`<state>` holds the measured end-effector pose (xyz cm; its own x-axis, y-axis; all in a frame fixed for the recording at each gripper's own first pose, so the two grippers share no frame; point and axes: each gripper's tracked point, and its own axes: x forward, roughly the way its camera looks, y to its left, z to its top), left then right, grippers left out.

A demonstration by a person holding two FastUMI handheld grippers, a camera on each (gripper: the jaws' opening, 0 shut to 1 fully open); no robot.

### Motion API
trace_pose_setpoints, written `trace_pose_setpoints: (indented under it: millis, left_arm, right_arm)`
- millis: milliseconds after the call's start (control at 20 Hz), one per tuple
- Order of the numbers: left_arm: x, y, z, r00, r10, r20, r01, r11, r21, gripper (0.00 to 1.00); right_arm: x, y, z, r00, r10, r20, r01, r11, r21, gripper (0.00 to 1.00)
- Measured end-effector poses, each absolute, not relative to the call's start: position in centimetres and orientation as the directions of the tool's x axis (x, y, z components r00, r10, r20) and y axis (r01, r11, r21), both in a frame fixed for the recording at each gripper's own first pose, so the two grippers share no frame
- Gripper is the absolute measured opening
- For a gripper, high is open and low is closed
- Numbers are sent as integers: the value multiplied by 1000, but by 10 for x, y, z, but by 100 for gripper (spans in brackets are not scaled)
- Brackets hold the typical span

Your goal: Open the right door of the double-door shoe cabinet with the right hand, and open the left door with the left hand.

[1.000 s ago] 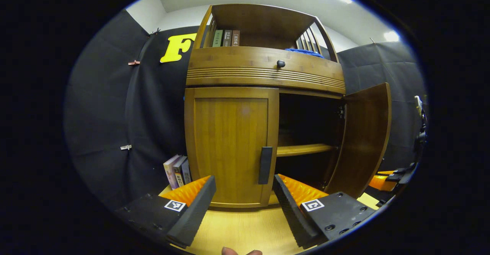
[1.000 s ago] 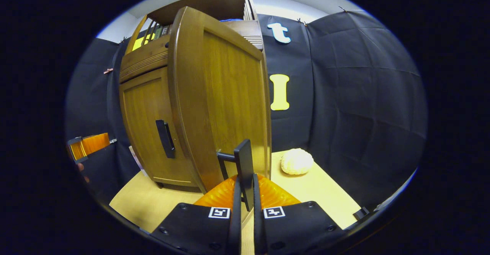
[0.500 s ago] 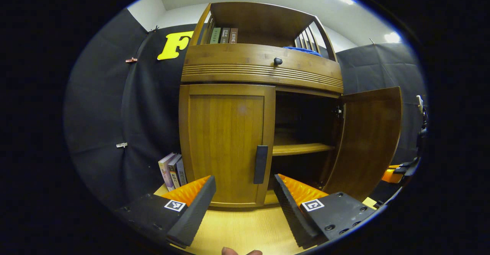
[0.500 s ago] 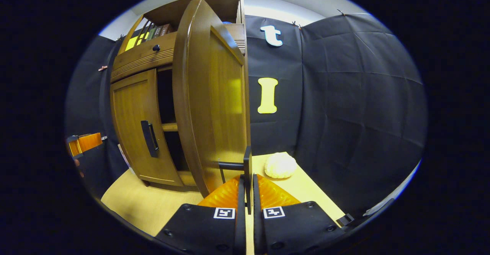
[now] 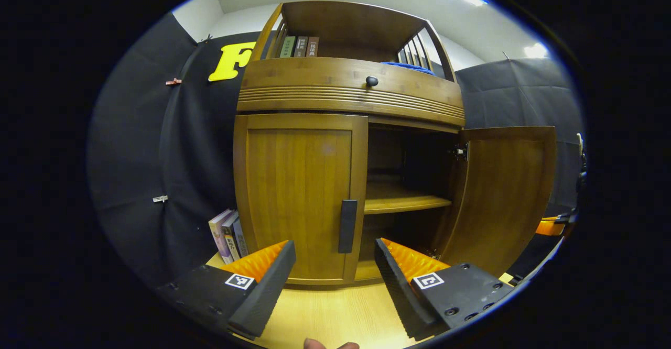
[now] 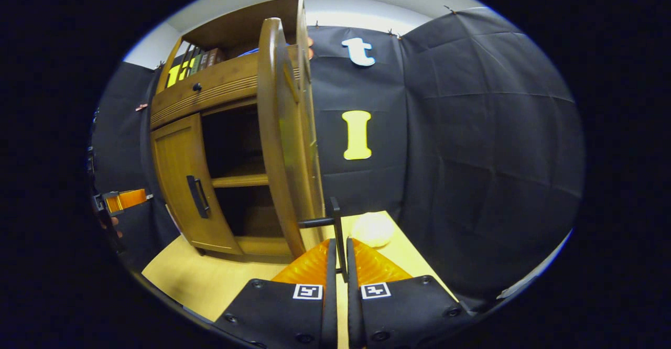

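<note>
In the left gripper view the wooden shoe cabinet (image 5: pixel 346 84) stands ahead with its left door (image 5: pixel 299 197) closed and a black handle (image 5: pixel 347 226) on that door's right edge. The right door (image 5: pixel 503 197) is swung wide, baring a shelf (image 5: pixel 403 202). My left gripper (image 5: pixel 335 252) is open, a short way in front of the left door's handle. In the right gripper view my right gripper (image 6: pixel 339 249) is shut on the right door's black handle (image 6: pixel 335 222), and the right door (image 6: pixel 285 139) shows edge-on. The left gripper (image 6: pixel 123 199) appears at the far left.
Several books (image 5: pixel 226 233) lean beside the cabinet's left side. A drawer with a black knob (image 5: pixel 371 81) sits above the doors, with books and a blue cloth (image 5: pixel 409 66) on top. A white round object (image 6: pixel 371 228) lies on the yellow floor (image 6: pixel 209 281) behind the open door.
The right gripper has pulled the right door further open, from half open to wide. The left gripper has drifted slightly right, staying open before the left door.
</note>
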<state>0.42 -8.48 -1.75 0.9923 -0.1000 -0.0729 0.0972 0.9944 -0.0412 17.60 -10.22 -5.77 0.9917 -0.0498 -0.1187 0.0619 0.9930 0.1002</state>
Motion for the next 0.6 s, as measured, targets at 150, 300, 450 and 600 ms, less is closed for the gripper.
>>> trace_pose_setpoints:
  millis: [150, 300, 450, 600]
  left_arm:
    - [6, -91, -21, 990, -113, -80, 110, 993, -40, 94]
    - [9, -96, -19, 989, -127, -79, 125, 992, -36, 94]
    - [13, -102, -23, 986, -141, -83, 140, 990, -27, 92]
    - [23, -109, -27, 983, -159, -91, 158, 987, -19, 94]
  right_arm:
    - [170, -104, -53, 993, -62, -98, 74, 989, 128, 12]
    - [164, -100, -51, 991, -96, -89, 102, 993, 63, 12]
    - [152, -96, -29, 990, -139, -38, 139, 990, -8, 4]
    - [137, -81, -1, 986, -164, 29, 166, 985, -55, 51]
